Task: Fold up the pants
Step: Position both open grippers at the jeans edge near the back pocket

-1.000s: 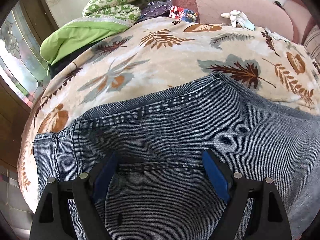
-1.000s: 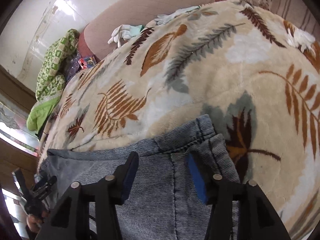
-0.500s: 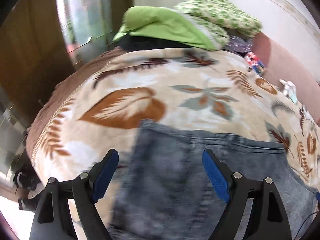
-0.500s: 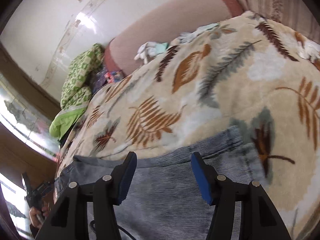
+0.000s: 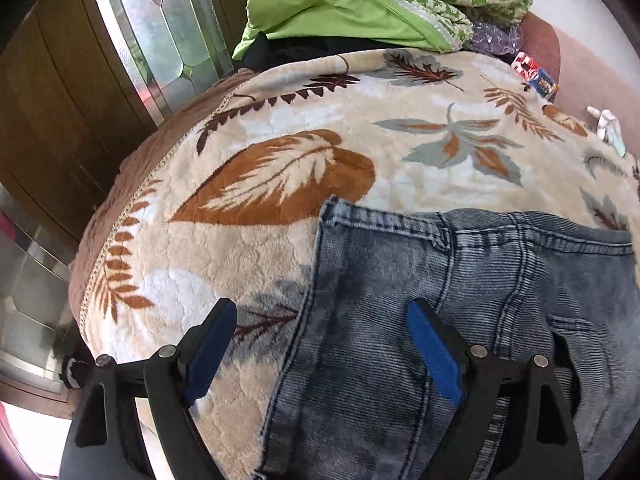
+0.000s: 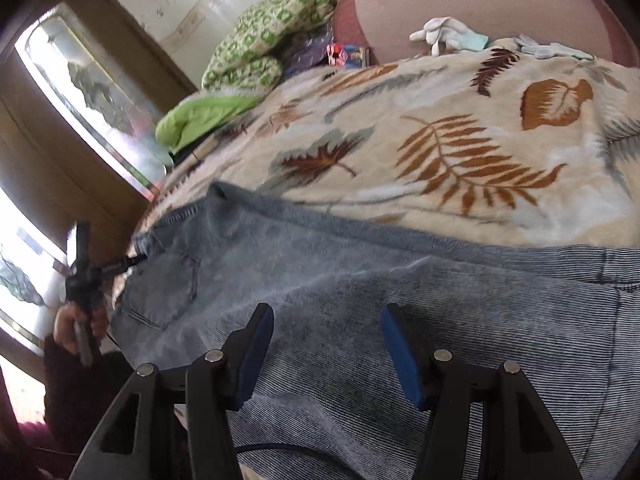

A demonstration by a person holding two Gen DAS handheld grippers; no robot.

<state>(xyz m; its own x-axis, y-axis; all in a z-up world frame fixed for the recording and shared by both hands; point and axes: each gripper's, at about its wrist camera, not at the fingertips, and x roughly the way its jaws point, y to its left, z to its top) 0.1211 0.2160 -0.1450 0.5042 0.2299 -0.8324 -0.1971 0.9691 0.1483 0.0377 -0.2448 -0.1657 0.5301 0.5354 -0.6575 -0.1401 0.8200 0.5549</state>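
Blue jeans lie flat on a leaf-patterned blanket. In the left wrist view the waistband corner sits just ahead of my left gripper, which is open and empty, straddling the jeans' left edge. In the right wrist view the jeans stretch across the frame, back pocket at left. My right gripper is open and empty above the denim. The left gripper shows there at far left, held in a hand.
A green quilt pile and a small colourful box lie at the bed's far end, white gloves by the pink headboard. Wooden panels with glass stand left. The blanket's edge drops off at left.
My left gripper has swung left from over the middle of the jeans to their waistband corner at the bed's edge. My right gripper has moved left from the hem end to mid-leg.
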